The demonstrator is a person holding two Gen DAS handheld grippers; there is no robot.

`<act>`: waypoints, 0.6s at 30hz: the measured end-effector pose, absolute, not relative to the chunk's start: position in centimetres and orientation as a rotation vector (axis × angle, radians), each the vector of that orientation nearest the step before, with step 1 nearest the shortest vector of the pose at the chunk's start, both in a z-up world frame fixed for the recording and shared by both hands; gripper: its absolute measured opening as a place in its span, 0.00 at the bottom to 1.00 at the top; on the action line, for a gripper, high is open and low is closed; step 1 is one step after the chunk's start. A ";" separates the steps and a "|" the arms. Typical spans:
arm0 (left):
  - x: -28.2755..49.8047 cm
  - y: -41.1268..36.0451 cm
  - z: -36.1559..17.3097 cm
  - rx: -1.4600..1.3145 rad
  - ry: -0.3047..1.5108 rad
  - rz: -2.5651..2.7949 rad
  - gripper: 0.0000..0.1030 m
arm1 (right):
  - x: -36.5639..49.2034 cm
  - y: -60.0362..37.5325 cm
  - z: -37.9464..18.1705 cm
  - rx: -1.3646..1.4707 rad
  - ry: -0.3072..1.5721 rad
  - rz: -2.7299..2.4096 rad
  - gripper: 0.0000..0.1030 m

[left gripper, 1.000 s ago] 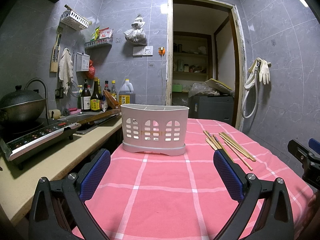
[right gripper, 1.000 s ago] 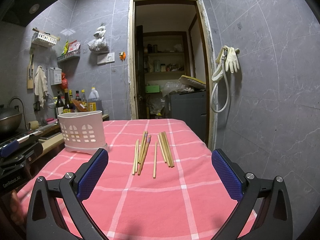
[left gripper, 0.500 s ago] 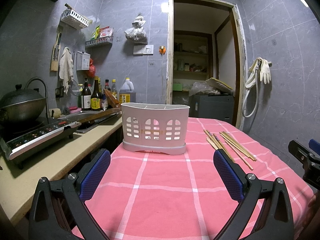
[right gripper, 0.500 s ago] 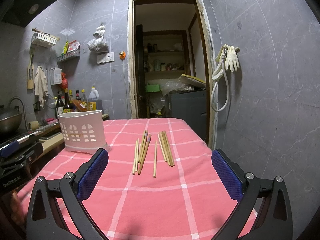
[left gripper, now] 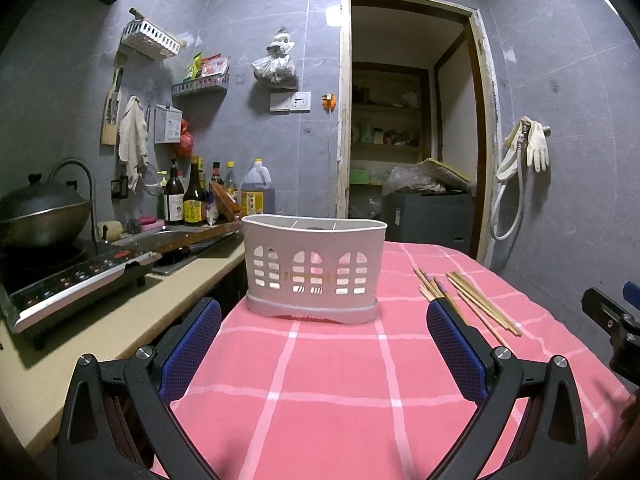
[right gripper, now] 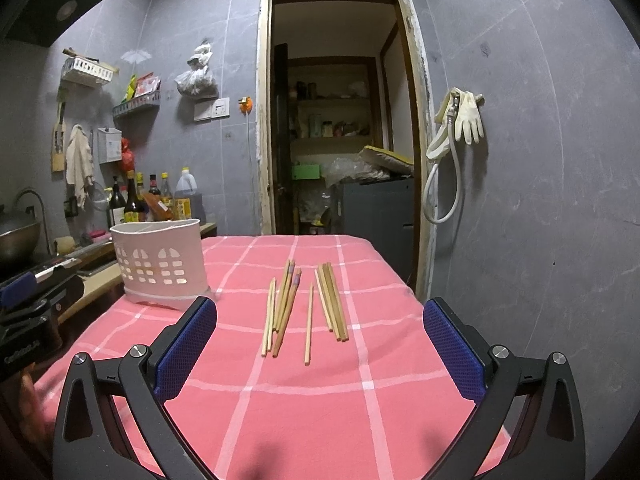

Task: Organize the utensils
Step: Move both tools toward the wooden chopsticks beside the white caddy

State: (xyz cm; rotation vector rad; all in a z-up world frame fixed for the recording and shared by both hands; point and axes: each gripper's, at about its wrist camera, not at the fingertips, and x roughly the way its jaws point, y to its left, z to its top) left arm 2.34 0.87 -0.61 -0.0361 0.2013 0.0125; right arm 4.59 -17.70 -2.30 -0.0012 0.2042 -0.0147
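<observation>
Lying loose on the pink-checked table (right gripper: 360, 420), the chopsticks (right gripper: 304, 308) sit at 12 o'clock from the right tongs (right gripper: 320, 344), long axes running roughly away from them, near ends just ahead of the fingertips. Right tongs nearer, by my judgement; from the left tongs (left gripper: 324, 344) the sticks lie off at 2 o'clock. White slotted holder (left gripper: 314, 270) stands upright at 12 o'clock of the left tongs. Both tongs spread wide, holding nothing, touching nothing.

I see grey tiled walls (right gripper: 520, 160), an open doorway (right gripper: 340, 120) at centre frame, and bottles (left gripper: 192, 200) at left.
</observation>
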 end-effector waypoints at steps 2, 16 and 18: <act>2.9 0.5 -0.1 -0.030 0.199 0.008 0.98 | 4.9 -17.8 -1.9 -0.003 0.201 -0.023 1.00; 7.9 -2.7 3.4 -0.016 0.195 -0.005 0.98 | 9.0 -19.7 0.7 -0.020 0.155 -0.026 1.00; 8.7 -3.2 3.7 -0.010 0.196 -0.003 0.98 | 9.6 -20.0 1.0 -0.021 0.145 -0.024 1.00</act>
